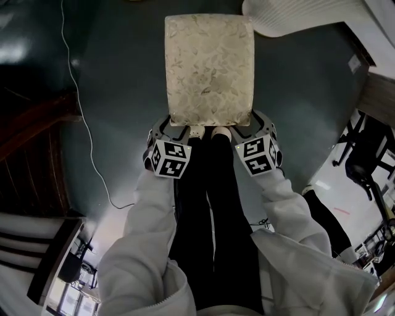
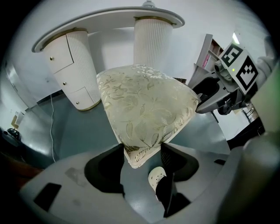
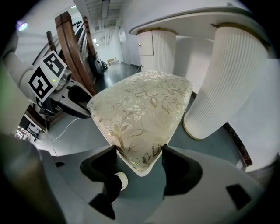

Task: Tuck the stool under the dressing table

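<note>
The stool [image 1: 210, 68] has a rectangular cushion in cream and gold floral cloth and stands on the dark floor in front of me. My left gripper [image 1: 174, 128] is shut on its near left corner [image 2: 139, 155], with a jaw pressing on each side. The near right corner [image 3: 142, 159] sits gripped the same way in my right gripper [image 1: 250, 123]. The white dressing table [image 1: 290, 15] lies just beyond the stool's far right corner. Its curved top [image 2: 109, 19] and fluted pedestals [image 3: 227, 78] show ahead. The stool's legs are hidden under the cushion.
A thin white cable [image 1: 86, 123] runs over the floor on the left. Dark wooden stairs [image 1: 37, 142] stand further left. A black chair frame [image 1: 364, 154] is at the right. The person's white shoes [image 1: 207, 131] are right under the stool's near edge.
</note>
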### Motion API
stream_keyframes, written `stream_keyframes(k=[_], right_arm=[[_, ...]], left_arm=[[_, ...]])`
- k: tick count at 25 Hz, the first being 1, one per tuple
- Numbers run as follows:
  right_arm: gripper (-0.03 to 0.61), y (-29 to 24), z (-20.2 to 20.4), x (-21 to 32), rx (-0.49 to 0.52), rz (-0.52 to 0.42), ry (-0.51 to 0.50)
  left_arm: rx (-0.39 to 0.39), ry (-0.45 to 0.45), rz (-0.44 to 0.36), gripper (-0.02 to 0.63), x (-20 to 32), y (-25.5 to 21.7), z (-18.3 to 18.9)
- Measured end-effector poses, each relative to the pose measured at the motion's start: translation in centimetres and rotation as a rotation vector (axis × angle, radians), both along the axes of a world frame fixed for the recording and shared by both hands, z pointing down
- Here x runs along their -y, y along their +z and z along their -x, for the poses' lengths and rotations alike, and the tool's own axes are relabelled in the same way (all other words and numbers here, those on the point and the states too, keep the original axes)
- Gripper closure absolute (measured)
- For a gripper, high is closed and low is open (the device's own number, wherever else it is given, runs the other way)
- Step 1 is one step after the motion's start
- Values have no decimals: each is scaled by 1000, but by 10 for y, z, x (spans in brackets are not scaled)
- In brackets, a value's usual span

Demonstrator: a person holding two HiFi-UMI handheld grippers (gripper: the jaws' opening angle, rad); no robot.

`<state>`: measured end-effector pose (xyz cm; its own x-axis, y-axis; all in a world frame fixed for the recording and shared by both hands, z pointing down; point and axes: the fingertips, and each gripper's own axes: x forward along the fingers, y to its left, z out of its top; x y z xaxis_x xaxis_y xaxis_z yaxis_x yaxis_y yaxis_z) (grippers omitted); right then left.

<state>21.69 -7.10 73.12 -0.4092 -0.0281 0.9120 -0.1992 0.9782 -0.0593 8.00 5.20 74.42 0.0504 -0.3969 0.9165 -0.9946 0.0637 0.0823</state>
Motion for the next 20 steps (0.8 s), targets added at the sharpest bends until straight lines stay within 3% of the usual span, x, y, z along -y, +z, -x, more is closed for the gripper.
stream_keyframes(k=[20], right_arm=[[207,1,44,55,36,-20,-24]], left_arm=[[27,-64,-40,350,49,0,38]])
